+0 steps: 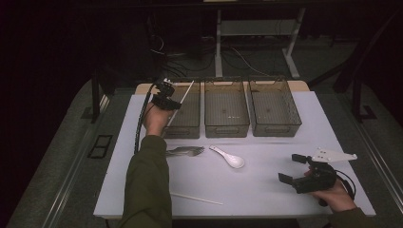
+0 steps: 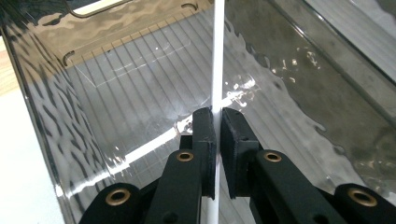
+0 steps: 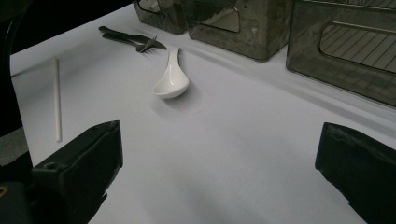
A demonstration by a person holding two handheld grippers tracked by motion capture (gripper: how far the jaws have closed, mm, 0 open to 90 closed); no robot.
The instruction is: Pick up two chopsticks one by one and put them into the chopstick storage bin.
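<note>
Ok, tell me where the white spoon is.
In the high view the white spoon lies mid-table, right of the forks and in front of the middle bin.

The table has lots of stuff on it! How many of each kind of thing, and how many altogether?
Bins: 3
White sticks: 2, one held in the left claw, one lying on the table
Forks: 2 as far as I can tell, lying together
White spoon: 1
Total: 8
</note>
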